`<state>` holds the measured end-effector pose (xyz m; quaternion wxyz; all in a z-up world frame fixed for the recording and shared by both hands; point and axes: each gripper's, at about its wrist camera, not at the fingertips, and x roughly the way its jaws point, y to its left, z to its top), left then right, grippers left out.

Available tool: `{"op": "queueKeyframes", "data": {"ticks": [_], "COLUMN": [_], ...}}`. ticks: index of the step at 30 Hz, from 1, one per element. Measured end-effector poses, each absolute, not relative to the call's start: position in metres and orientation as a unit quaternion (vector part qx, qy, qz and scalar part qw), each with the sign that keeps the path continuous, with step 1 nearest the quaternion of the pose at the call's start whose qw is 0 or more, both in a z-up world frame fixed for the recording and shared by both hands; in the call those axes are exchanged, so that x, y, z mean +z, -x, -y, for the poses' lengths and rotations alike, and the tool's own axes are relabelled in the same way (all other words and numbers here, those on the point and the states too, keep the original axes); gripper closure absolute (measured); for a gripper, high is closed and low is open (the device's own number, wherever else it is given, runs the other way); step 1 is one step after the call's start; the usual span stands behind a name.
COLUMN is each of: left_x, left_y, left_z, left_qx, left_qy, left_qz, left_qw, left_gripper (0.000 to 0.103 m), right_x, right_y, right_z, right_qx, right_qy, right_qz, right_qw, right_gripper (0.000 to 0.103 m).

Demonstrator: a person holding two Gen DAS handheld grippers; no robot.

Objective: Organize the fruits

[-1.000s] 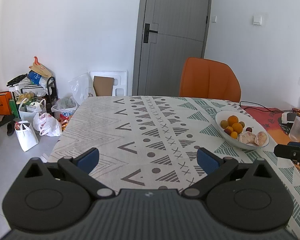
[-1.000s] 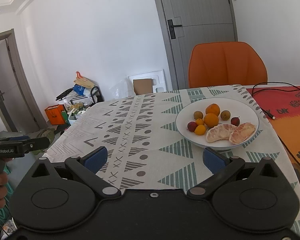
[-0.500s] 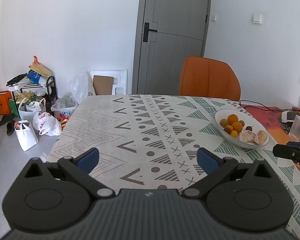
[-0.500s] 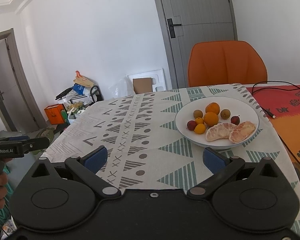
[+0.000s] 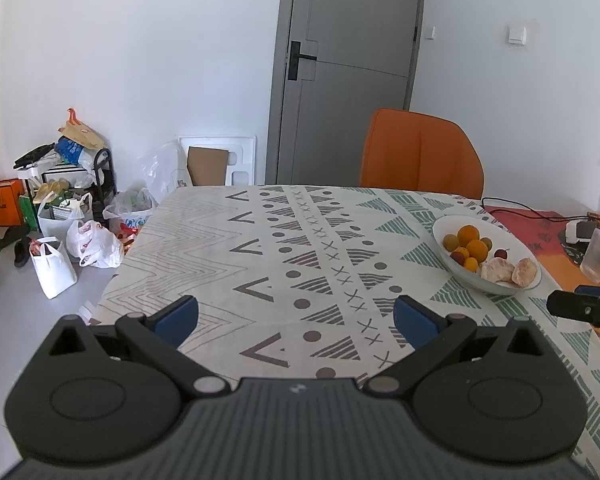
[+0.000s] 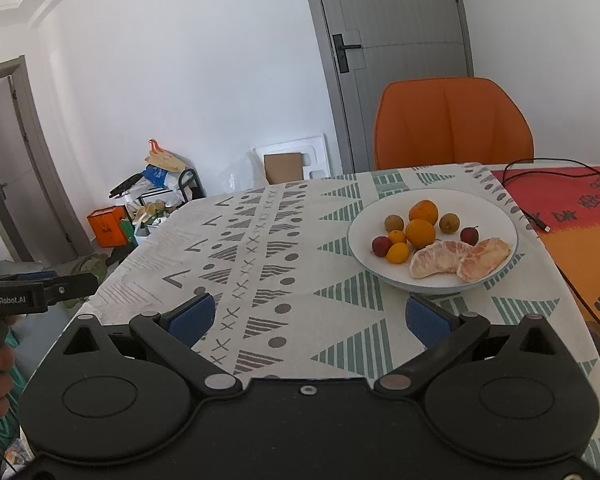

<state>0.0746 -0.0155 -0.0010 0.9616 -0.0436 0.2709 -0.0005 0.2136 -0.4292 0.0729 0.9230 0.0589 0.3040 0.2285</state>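
Patterned cloth covered the bench (image 6: 260, 240), where the white plate (image 6: 496, 216) held all the fruits (image 6: 420, 232) in view, fitting either sorting ahead or sorting done. Both the left gripper (image 5: 296, 316) and right gripper (image 6: 308, 316) hovered with fingers spread, empty. Since a second earlier, both views had barely shifted.

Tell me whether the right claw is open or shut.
Open. The right claw has its blue fingers spread wide apart, with only tablecloth between them.
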Motion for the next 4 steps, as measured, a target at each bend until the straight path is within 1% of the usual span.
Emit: {"op": "queueKeyframes", "data": {"ticks": [4], "left_x": [-0.0012], "left_y": [-0.0746], "left_z": [0.0182], "left_qx": [-0.004], "left_qy": [0.040], "left_qz": [-0.274], "left_qw": [0.961], "left_gripper": [0.000], "right_x": [0.0715], "right_y": [-0.2150], "right_z": [0.4301], "right_qx": [0.225], "right_qy": [-0.061], "right_qz": [-0.306], "right_qw": [0.923], "right_gripper": [0.000]}}
